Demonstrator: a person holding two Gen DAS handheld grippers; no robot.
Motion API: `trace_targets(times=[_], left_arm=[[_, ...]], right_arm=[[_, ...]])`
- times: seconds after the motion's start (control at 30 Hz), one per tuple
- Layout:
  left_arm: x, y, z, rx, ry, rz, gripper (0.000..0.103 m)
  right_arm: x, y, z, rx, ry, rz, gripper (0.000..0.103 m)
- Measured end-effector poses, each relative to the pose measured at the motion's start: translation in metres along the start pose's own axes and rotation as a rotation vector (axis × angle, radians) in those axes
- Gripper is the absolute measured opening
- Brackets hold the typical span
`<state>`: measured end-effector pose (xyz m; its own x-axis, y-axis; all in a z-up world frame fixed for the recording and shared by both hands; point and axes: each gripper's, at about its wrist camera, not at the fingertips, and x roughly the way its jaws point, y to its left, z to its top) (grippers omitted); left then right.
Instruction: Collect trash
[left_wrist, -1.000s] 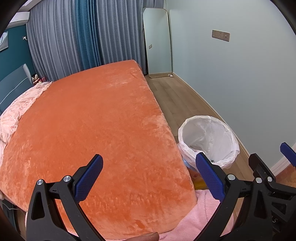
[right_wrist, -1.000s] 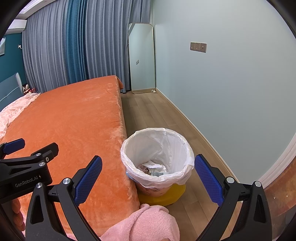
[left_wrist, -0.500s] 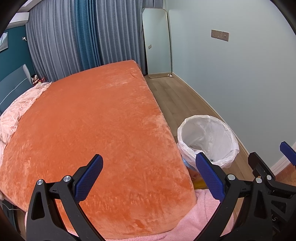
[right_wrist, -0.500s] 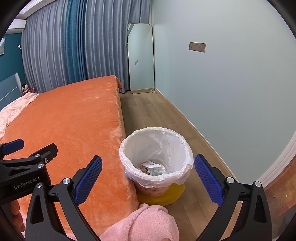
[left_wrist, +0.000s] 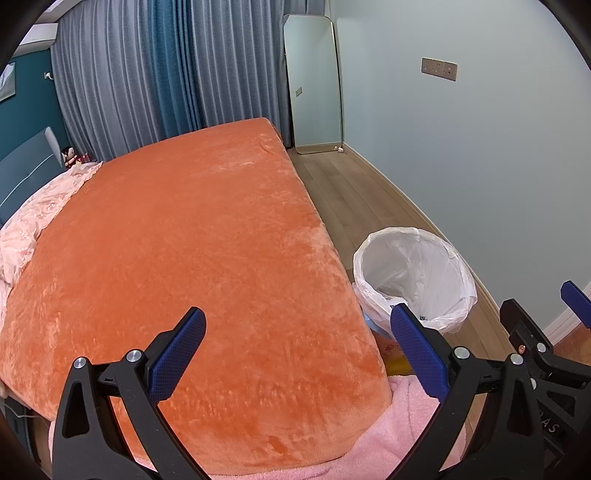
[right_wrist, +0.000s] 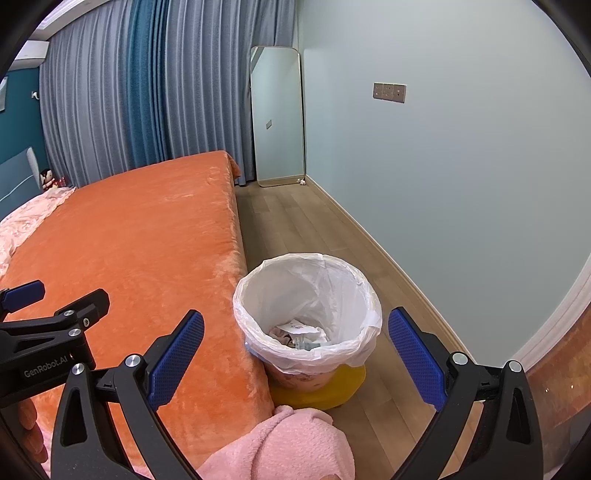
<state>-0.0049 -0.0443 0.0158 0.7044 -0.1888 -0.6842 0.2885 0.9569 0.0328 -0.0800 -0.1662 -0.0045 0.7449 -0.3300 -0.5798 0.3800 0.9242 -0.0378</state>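
Both empty: left gripper (left_wrist: 297, 354) and right gripper (right_wrist: 295, 354) fingers spread; lined trash bin (right_wrist: 307, 317) beside bed (right_wrist: 147, 251) for drops.

The left black plastic claw (left_wrist: 297, 350) has two angular arms with triangular cut-outs, silver round screws at the joints and blue cross-hatched pads (left_wrist: 177, 356). The right black plastic claw (right_wrist: 295, 354) is built the same; seen from it, the left one carries white "GenRobot.AI" lettering. Fluffy pink sleeve fabric (right_wrist: 288, 446) shows below.
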Motion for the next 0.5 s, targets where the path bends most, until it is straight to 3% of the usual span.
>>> trace_targets(times=[0.5], left_arm=[[-0.0006, -0.0003, -0.0013, 0.011, -0.002, -0.008, 0.096]], right_arm=[[0.0028, -0.0034, -0.0015, 0.007, -0.003, -0.006, 0.096]])
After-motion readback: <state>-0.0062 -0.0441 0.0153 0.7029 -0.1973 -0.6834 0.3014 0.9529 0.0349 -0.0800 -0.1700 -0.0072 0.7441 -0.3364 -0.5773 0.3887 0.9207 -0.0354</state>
